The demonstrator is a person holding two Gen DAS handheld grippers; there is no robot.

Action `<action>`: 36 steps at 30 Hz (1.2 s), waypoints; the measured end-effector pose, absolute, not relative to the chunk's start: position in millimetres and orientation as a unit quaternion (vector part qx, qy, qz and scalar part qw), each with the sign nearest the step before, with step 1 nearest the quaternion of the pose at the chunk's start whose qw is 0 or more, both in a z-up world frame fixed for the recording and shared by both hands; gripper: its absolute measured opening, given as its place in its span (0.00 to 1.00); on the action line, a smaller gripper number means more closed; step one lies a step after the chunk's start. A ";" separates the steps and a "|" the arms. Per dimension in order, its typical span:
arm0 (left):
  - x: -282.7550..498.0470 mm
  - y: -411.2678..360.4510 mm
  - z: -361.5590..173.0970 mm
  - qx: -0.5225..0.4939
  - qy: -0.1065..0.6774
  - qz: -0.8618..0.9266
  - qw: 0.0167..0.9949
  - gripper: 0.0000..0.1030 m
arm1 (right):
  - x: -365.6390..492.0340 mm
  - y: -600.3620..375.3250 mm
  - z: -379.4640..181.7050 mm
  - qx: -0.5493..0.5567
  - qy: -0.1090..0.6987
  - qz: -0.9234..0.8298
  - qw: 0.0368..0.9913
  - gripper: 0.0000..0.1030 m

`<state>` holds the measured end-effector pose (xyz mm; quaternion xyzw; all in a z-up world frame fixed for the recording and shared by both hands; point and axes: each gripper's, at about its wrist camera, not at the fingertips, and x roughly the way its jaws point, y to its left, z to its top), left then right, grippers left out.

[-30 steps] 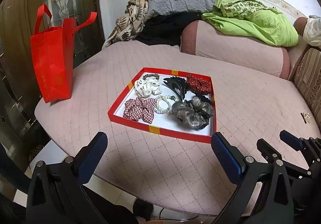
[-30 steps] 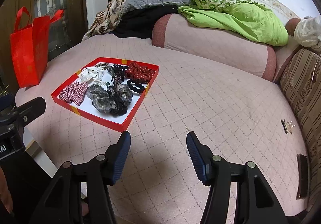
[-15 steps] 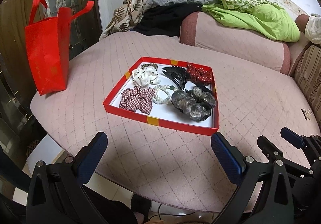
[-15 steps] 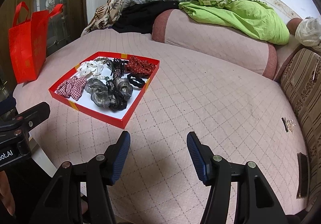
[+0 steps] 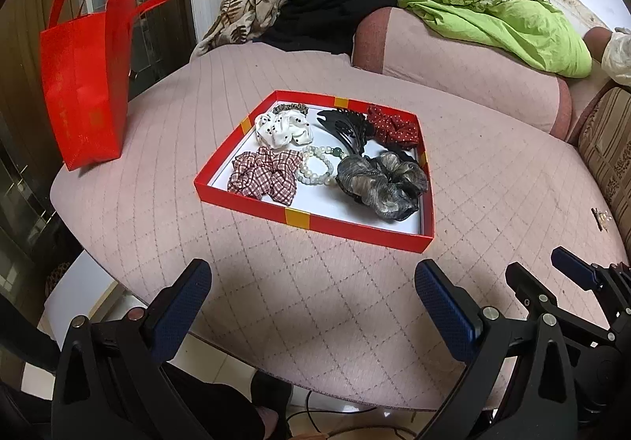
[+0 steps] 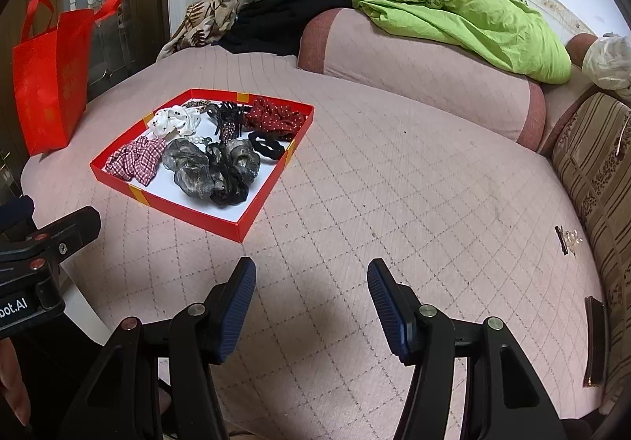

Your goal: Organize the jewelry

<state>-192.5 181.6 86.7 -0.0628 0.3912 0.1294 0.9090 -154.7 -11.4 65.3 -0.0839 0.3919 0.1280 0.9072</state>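
Note:
A shallow red tray (image 5: pixel 315 220) (image 6: pixel 252 211) lies on the pink quilted cushion. It holds a checked scrunchie (image 5: pixel 264 173), a white dotted scrunchie (image 5: pixel 282 128), a pearl bracelet (image 5: pixel 318 165), a black claw clip (image 5: pixel 347 124), a red dotted scrunchie (image 5: pixel 392 126) and a grey scrunchie (image 5: pixel 380 181). A black hair tie (image 6: pixel 268 146) lies in the tray too. A small hair clip (image 6: pixel 566 238) lies at the cushion's right edge. My left gripper (image 5: pixel 311 296) is open and empty, short of the tray. My right gripper (image 6: pixel 311 300) is open and empty, right of the tray.
A red tote bag (image 5: pixel 84 92) stands at the cushion's left end. Pillows and a green blanket (image 5: pixel 508 21) are piled at the back. A striped sofa arm (image 6: pixel 591 179) runs along the right. The cushion's front edge drops to the floor (image 5: pixel 79 298).
Both grippers have moved forward a little toward the tray and cushion. Both stay open and empty.

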 end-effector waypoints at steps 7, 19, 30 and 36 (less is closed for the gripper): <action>-192.1 181.9 83.1 -0.064 0.395 0.127 0.908 0.99 | -154.6 -10.1 63.7 -0.087 0.393 0.127 0.906 0.61; -193.2 185.5 79.4 -0.078 0.398 0.118 0.906 0.99 | -155.7 -6.9 60.4 -0.091 0.396 0.127 0.905 0.62; -191.7 183.1 74.5 -0.072 0.406 0.118 0.904 0.99 | -156.7 -4.9 58.6 -0.095 0.395 0.126 0.905 0.62; -190.8 182.7 71.0 -0.069 0.410 0.116 0.902 0.99 | -156.1 -5.1 57.1 -0.094 0.396 0.126 0.905 0.62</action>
